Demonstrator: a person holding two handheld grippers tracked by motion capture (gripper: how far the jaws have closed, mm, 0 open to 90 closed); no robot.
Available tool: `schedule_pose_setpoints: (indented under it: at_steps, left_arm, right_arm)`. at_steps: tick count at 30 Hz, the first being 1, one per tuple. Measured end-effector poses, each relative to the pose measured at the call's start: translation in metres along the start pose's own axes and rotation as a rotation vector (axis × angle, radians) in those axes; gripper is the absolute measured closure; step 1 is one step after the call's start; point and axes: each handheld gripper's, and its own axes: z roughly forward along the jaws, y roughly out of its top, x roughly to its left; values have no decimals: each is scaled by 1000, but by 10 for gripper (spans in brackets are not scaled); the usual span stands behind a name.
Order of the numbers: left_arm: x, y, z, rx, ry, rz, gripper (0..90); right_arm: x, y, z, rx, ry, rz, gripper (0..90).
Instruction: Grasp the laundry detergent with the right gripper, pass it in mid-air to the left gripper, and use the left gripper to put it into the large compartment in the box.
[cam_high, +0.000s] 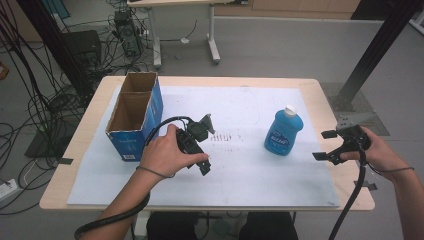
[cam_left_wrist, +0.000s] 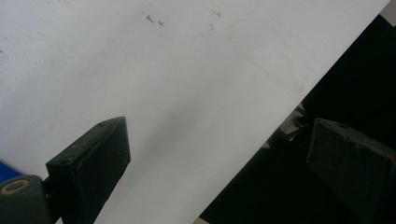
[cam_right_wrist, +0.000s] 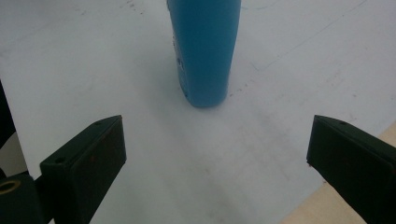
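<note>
A: Where is the bottle (cam_high: 283, 132) right now?

B: It stands upright on the white sheet (cam_high: 250, 175) that covers the counter (cam_high: 320, 90), right of the middle, with its white cap (cam_high: 289, 110) on top. The right gripper (cam_high: 329, 145) sits just to its right, apart from it and aimed its way. In the right gripper view the blue body rises straight ahead, centred between the 2 fingers (cam_right_wrist: 88, 163).

A: How are those fingers set?

B: Spread wide, with nothing between them. The left gripper (cam_high: 207, 150) is spread wide too and holds nothing; it hovers over the bare sheet near the middle of the counter, beside the open cardboard box (cam_high: 135, 115) with 2 compartments.

A: How do you think the bottle will handle?

B: I judge it as smooth plastic, so fairly slippery, and the walls probably give a little under a squeeze. If it is full of liquid it has some weight, and being tall on a small base it could tip from a sideways knock.

A: So where would you take hold?

B: Across the body at about mid-height, on the 2 narrow sides, where the fingers can close flat. The tapering neck under the cap looks like a poorer spot, since the fingers could slide off the slope.
</note>
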Motion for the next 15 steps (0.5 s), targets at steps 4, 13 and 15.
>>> schedule_pose_setpoints:
  at_steps: [4,13,15]
  left_arm:
    - [1,0,1,2,-4,4,65]
    - [1,-1,5,2,-5,0,66]
    - [1,-1,5,-1,-4,2,68]
  right_arm:
    - [0,-5,3,-23,0,6,43]
    - [1,-20,12,-69,6,17,45]
    - [1,-21,12,-75,8,21,44]
